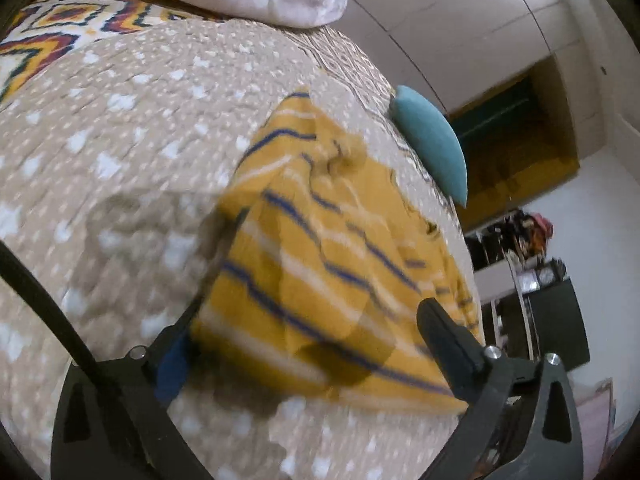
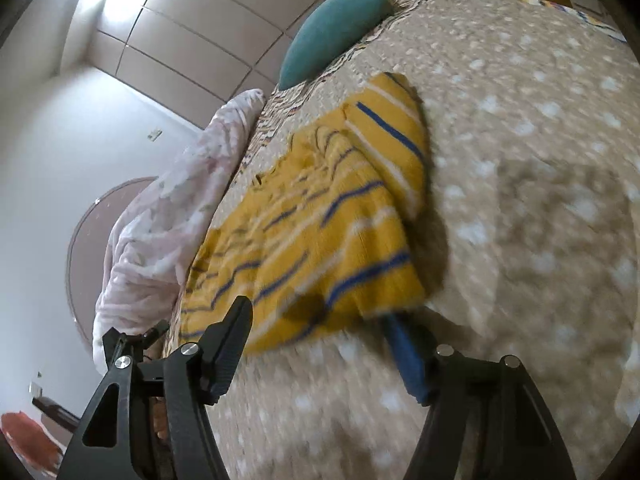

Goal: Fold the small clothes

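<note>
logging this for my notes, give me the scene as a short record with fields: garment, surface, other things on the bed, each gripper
garment: yellow striped top, partly folded and rumpled, lying flat on the bed
surface: beige quilt with white stars
other things on bed: teal cushion at the far edge; pale pink blanket bunched along one side
left gripper: jaws wide open, near hem of the top between them, pads not pressing on it
right gripper: jaws open over the near hem, nothing held
image quality: motion blur in both views

Teal cushion (image 1: pixel 434 142) and pale floral bedding (image 2: pixel 160 232) on star-dotted beige quilt (image 1: pixel 132 128).
</note>
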A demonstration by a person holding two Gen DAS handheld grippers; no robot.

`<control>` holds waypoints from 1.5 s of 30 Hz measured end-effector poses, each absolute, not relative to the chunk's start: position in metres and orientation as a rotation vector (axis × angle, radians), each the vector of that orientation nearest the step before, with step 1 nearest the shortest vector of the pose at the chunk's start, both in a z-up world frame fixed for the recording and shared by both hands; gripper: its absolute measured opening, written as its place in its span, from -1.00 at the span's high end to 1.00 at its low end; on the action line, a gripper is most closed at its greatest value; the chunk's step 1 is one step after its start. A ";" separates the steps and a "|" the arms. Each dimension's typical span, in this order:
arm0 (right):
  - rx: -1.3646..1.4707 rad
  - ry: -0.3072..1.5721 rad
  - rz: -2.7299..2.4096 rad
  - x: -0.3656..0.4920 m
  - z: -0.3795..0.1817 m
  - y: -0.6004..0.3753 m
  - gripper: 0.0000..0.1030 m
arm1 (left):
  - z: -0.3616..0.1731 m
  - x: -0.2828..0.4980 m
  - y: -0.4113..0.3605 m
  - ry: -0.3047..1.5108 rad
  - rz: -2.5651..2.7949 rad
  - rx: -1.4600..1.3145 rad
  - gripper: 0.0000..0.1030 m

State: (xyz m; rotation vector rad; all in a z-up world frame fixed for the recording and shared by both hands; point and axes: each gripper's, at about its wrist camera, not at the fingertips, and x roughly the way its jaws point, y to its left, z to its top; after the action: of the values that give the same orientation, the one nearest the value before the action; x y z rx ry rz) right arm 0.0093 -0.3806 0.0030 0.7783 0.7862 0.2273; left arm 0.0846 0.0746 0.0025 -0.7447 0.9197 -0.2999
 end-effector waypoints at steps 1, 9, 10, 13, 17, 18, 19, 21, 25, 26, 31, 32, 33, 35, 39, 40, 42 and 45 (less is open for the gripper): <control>0.773 0.781 0.213 0.017 0.002 -0.379 -0.39 | 0.002 0.091 0.073 0.921 -0.286 -0.747 -0.94; 0.863 0.784 0.122 0.063 -0.011 -0.382 0.49 | 0.012 0.122 0.056 1.042 -0.136 -0.554 0.64; 0.889 0.790 0.134 0.064 -0.011 -0.385 0.53 | 0.015 0.118 0.062 1.049 -0.161 -0.566 0.67; 0.906 0.793 0.184 0.056 0.001 -0.384 0.63 | 0.033 0.098 0.073 1.034 -0.184 -0.585 0.74; 0.883 0.798 0.245 0.030 0.018 -0.379 0.66 | 0.053 0.062 0.074 1.031 -0.227 -0.542 0.74; 0.877 0.798 0.260 0.019 0.021 -0.378 0.66 | 0.054 0.053 0.074 1.034 -0.234 -0.536 0.74; 0.871 0.801 0.268 0.007 0.023 -0.378 0.66 | 0.053 0.042 0.076 1.045 -0.242 -0.534 0.74; 0.861 0.812 0.269 -0.013 0.021 -0.378 0.66 | 0.048 0.028 0.080 1.058 -0.252 -0.543 0.72; 0.834 0.853 0.234 -0.045 0.005 -0.383 0.53 | 0.029 0.012 0.098 1.089 -0.200 -0.555 0.40; 0.838 0.858 0.207 -0.052 0.002 -0.389 0.40 | 0.029 0.008 0.107 1.084 -0.192 -0.584 0.36; 0.783 0.774 0.142 -0.088 0.030 -0.415 0.31 | 0.064 -0.020 0.125 0.977 -0.143 -0.531 0.09; 0.749 0.746 0.122 -0.095 0.040 -0.417 0.30 | 0.074 -0.026 0.126 0.938 -0.142 -0.510 -0.01; 0.705 0.708 0.110 -0.099 0.054 -0.418 0.30 | 0.079 -0.023 0.126 0.919 -0.145 -0.505 -0.15; 0.652 0.664 0.132 -0.095 0.074 -0.414 0.30 | 0.088 -0.018 0.118 0.884 -0.181 -0.496 -0.23; 0.549 0.683 0.237 -0.053 0.088 -0.378 0.30 | 0.089 0.011 0.081 0.884 -0.249 -0.443 -0.25; 0.520 0.699 0.258 -0.040 0.087 -0.366 0.30 | 0.087 0.022 0.070 0.891 -0.276 -0.434 -0.25; 0.485 0.756 0.308 -0.007 0.076 -0.341 0.30 | 0.079 0.045 0.054 0.911 -0.304 -0.433 -0.25; 0.450 0.829 0.306 0.040 0.053 -0.325 0.30 | 0.060 0.087 0.040 0.939 -0.241 -0.390 -0.25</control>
State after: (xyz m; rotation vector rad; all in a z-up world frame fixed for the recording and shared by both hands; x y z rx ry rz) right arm 0.0404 -0.3247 0.0525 0.4499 0.8290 0.3060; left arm 0.0870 0.0395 0.0600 -0.3901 0.9387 -0.2408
